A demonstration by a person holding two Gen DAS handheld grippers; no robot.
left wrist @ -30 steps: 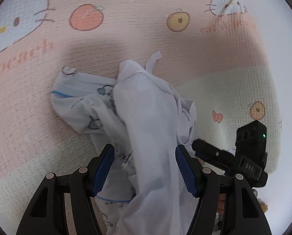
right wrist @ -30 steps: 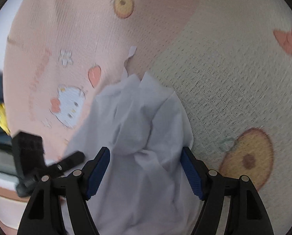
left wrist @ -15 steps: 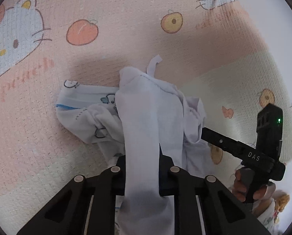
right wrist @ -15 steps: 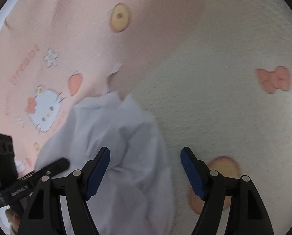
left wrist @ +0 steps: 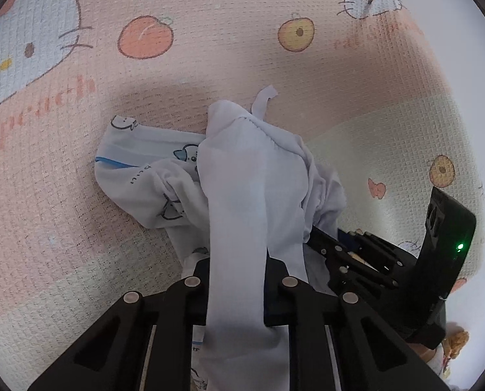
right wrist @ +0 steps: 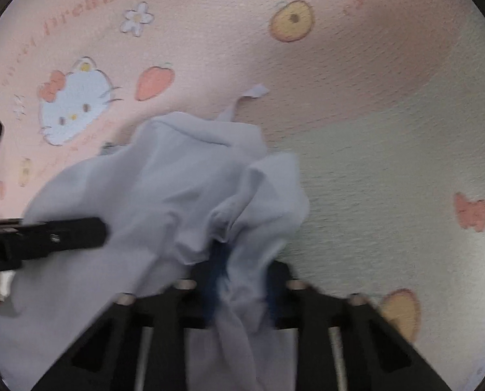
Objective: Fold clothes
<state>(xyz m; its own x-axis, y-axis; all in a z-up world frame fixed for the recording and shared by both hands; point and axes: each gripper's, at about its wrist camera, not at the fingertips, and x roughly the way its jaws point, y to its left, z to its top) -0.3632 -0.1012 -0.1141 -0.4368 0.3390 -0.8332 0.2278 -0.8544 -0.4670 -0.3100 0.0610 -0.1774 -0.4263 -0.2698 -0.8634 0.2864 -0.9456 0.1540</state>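
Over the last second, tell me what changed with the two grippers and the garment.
Both grippers closed on the white garment. The left gripper, open a second ago, shut on a band of fabric first; the right gripper stayed open until half a second ago and is now shut on a bunch of cloth. The garment remains crumpled on the cartoon-print mat, in about the same place.
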